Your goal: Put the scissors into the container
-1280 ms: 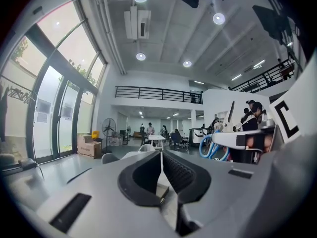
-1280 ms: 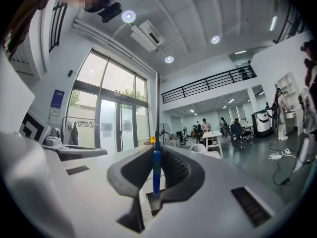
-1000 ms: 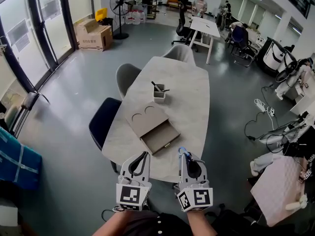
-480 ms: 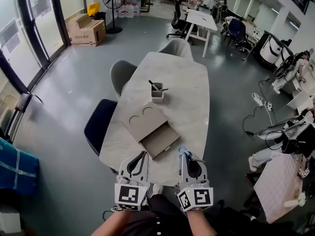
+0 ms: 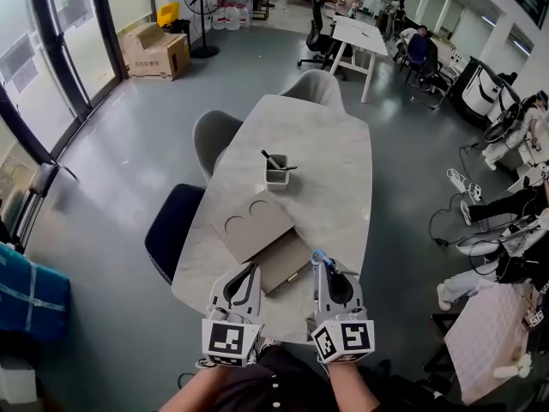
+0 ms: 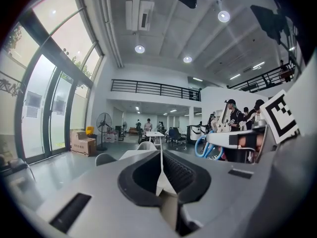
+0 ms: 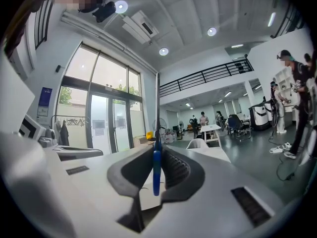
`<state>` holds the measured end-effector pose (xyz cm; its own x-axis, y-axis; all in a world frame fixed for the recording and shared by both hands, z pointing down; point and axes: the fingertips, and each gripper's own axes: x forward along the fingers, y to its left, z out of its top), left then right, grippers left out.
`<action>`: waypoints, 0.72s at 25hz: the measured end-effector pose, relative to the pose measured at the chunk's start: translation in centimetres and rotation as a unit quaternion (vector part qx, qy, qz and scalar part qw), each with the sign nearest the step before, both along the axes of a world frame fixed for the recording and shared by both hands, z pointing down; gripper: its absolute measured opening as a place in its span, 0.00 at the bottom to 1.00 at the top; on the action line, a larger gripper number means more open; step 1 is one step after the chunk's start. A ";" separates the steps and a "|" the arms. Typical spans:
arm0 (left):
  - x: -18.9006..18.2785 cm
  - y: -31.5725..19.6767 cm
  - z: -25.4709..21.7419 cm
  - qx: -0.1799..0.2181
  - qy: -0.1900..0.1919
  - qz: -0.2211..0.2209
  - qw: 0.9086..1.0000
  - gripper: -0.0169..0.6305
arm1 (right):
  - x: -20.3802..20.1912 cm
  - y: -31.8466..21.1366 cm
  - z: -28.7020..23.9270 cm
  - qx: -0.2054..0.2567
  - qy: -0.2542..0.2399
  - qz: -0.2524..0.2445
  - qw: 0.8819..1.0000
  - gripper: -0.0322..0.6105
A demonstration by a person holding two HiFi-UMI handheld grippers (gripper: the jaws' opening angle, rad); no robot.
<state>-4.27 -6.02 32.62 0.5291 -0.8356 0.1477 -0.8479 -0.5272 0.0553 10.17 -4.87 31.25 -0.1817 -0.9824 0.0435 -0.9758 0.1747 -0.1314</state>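
Gripping blue scissors, right hand-held gripper hovers by table; left hand-held gripper closed, empty.

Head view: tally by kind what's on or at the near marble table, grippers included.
chairs: 3
grippers: 2 (left gripper, right gripper)
scissors, held in the right gripper's jaws: 1
drawer box, drawer pulled out: 1
pen cup: 1
Total: 8
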 end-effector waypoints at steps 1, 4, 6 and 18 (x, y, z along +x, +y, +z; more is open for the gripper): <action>0.0 -0.4 0.1 -0.002 -0.001 -0.001 1.000 0.06 | -0.1 -0.5 0.2 -0.003 0.000 -0.003 1.000 0.11; 0.0 -1.6 0.8 -0.010 -0.004 -0.004 1.000 0.06 | -0.1 -2.0 1.3 -0.017 -0.004 -0.011 1.000 0.11; 0.0 -2.1 1.6 -0.018 -0.005 -0.006 1.000 0.06 | -0.1 -2.8 2.5 -0.029 -0.010 -0.017 0.999 0.11; 1.6 -4.9 9.5 -0.097 -0.020 -0.015 0.995 0.06 | -0.6 -8.0 13.4 -0.155 -0.054 -0.071 0.984 0.11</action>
<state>-2.67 -10.96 42.15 0.4943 -0.8046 0.3292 -0.8670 -0.4839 0.1192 9.56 -12.92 44.61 -0.3369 -0.8889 0.3103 -0.9217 0.2441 -0.3015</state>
